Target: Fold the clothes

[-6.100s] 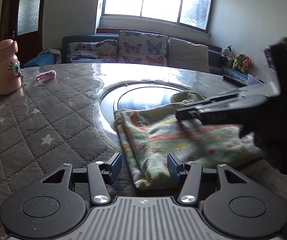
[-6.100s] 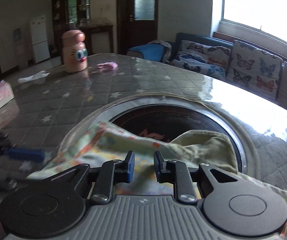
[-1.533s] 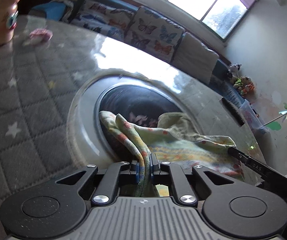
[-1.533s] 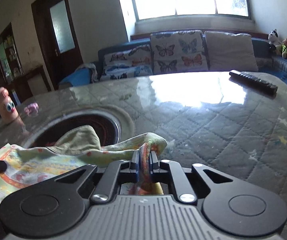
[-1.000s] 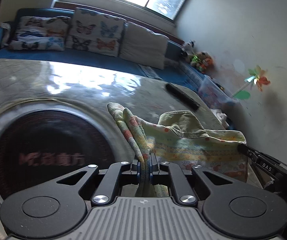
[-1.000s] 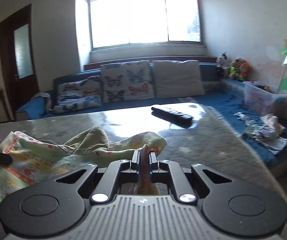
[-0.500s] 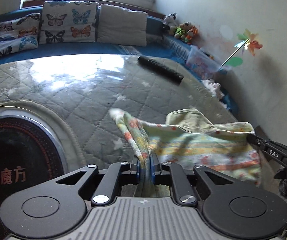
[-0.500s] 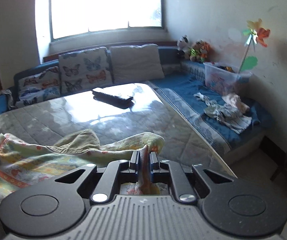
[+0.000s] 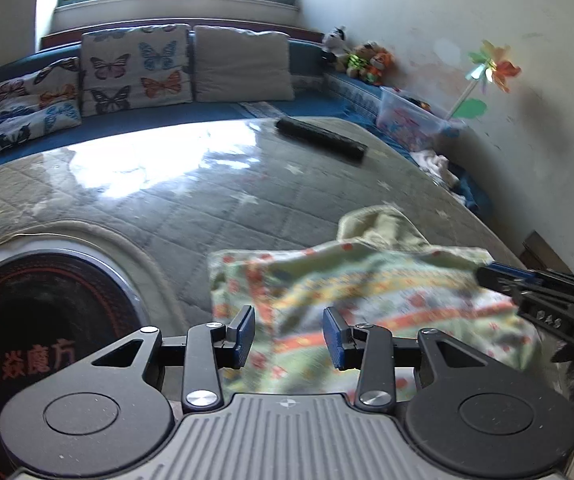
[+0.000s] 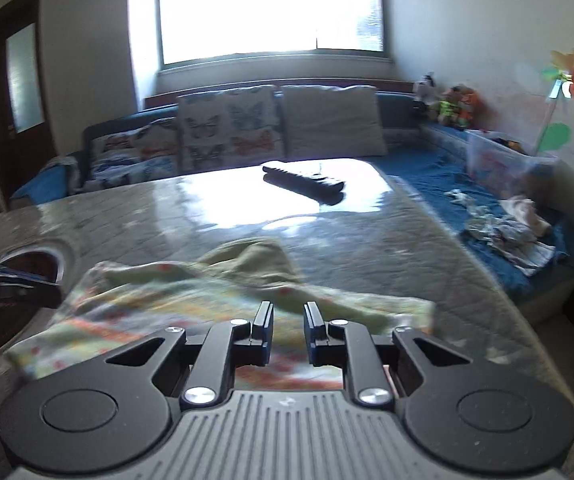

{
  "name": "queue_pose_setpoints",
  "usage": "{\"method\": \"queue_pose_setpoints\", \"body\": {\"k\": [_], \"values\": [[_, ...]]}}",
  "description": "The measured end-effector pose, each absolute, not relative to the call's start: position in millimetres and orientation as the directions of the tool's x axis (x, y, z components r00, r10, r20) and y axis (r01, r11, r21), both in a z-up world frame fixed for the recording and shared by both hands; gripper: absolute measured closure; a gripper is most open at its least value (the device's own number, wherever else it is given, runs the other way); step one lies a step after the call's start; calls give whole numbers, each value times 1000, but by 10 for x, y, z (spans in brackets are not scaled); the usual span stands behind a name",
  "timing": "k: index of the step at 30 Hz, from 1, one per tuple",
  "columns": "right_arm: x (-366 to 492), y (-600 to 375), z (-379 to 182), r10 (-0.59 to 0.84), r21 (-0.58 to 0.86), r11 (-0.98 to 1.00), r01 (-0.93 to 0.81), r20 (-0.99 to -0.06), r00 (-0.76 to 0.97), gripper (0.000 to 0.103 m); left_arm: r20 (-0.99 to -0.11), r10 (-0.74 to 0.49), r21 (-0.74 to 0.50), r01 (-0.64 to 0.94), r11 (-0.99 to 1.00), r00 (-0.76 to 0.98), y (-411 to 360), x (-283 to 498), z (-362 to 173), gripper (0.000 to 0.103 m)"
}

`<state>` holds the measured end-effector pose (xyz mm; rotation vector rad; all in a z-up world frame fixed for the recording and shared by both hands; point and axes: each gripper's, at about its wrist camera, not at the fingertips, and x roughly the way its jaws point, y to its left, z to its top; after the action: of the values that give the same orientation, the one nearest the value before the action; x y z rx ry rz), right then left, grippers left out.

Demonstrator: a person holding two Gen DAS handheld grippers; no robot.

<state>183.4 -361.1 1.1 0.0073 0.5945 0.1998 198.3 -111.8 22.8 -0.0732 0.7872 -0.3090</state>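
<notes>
Garment (image 9: 367,288) motion-blurred, both grippers' jaws opening, near edge hidden

I see the floral green garment (image 9: 367,292) lying rumpled on the quilted bench (image 9: 227,200), plain olive lining bunched at its twelve o'clock edge.

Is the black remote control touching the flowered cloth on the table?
Apart. The left wrist view shows bare quilted table between the remote and the cloth.
</notes>
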Motion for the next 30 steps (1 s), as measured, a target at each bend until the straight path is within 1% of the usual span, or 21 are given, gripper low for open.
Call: {"method": "queue_pose_setpoints", "body": {"k": [4,10,11,13,17,21,22,23,24,27,28,29,30], "values": [[1715,-3395,-73,245,71,966,-250,-565,788,87,-692,-304,-143,289,947,655,-1262,1887,188,62],[1503,-3213,-168,243,8,957,-291,-573,783,84,-711,-292,-110,308,945,640,-1380,1796,74,62],[1469,-3203,-169,242,1,956,-294,-572,784,83,-714,-290,-106,310,945,638,-1394,1781,55,62],[1397,-3179,-183,246,2,954,-299,-578,778,82,-714,-288,-100,314,944,638,-1398,1756,29,59],[1255,-3152,-206,245,-1,953,-302,-584,774,81,-715,-288,-101,314,944,637,-1385,1720,10,58],[1153,-3146,-202,241,2,955,-296,-585,774,79,-716,-288,-99,315,944,636,-1369,1667,7,55],[1130,-3146,-197,243,9,956,-294,-584,774,76,-715,-288,-100,315,944,637,-1362,1650,11,54],[1105,-3144,-193,245,16,956,-291,-583,774,68,-714,-288,-101,314,944,638,-1355,1630,14,53],[1077,-3145,-190,247,20,957,-290,-583,774,65,-713,-289,-103,313,944,639,-1348,1610,17,51],[1004,-3140,-200,241,27,960,-279,-585,774,61,-710,-294,-108,313,944,640,-1331,1552,27,46],[985,-3139,-203,240,29,961,-275,-586,774,58,-708,-294,-107,314,943,642,-1330,1530,29,44],[975,-3140,-208,238,31,962,-272,-588,773,52,-707,-294,-105,315,943,643,-1328,1508,31,43],[956,-3141,-218,235,37,964,-265,-589,773,49,-705,-294,-104,317,943,645,-1326,1485,34,39]]}}
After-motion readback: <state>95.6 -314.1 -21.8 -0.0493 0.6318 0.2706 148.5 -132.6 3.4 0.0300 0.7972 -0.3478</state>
